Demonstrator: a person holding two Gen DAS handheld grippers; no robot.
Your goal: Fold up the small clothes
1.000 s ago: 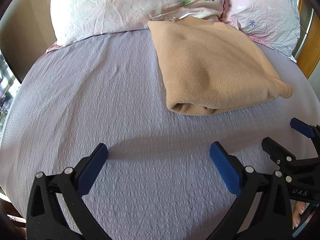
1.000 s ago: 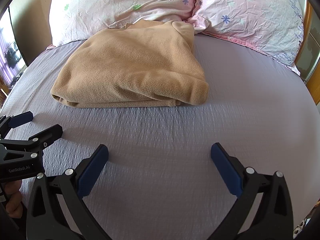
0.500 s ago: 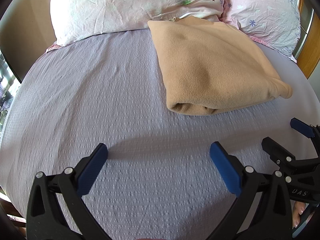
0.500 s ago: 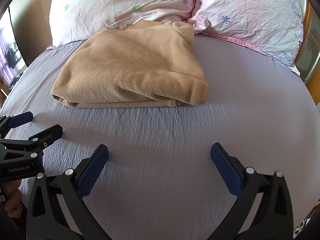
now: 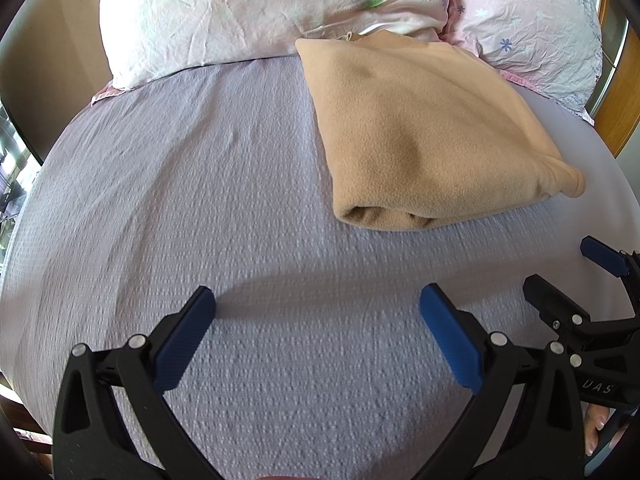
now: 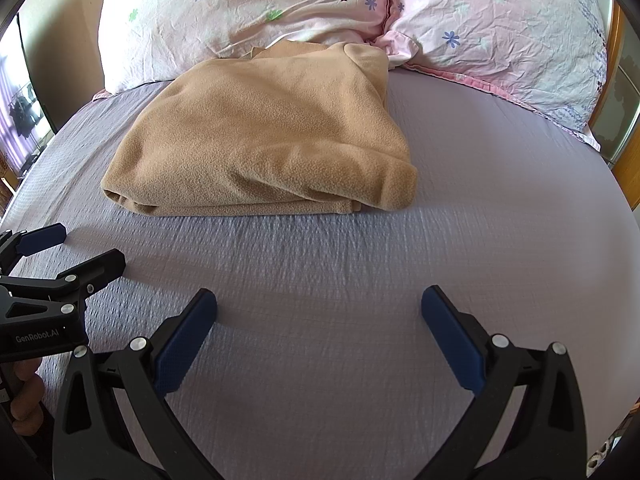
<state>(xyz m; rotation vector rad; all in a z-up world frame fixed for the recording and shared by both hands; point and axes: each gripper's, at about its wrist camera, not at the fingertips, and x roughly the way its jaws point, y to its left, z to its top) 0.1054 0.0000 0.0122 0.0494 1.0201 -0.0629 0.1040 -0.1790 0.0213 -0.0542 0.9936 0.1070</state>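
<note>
Left wrist: I look low across the bed sheet [image 5: 240, 200] toward the pillows [image 5: 260, 12].
Right wrist: same heading, beside it.
Shared: folded fleece garment [image 6: 264, 136].

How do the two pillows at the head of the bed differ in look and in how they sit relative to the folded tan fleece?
The left pillow is paler, cream-pink, with a printed brown tree; the right pillow is a stronger pink with no tree in view. The folded tan fleece has its far edge against the left pillow, while only its far right corner meets the right pillow. The right pillow's corner overlaps the left pillow's edge. Both are wrinkled, carry small flower prints and rest on the lavender sheet.
</note>
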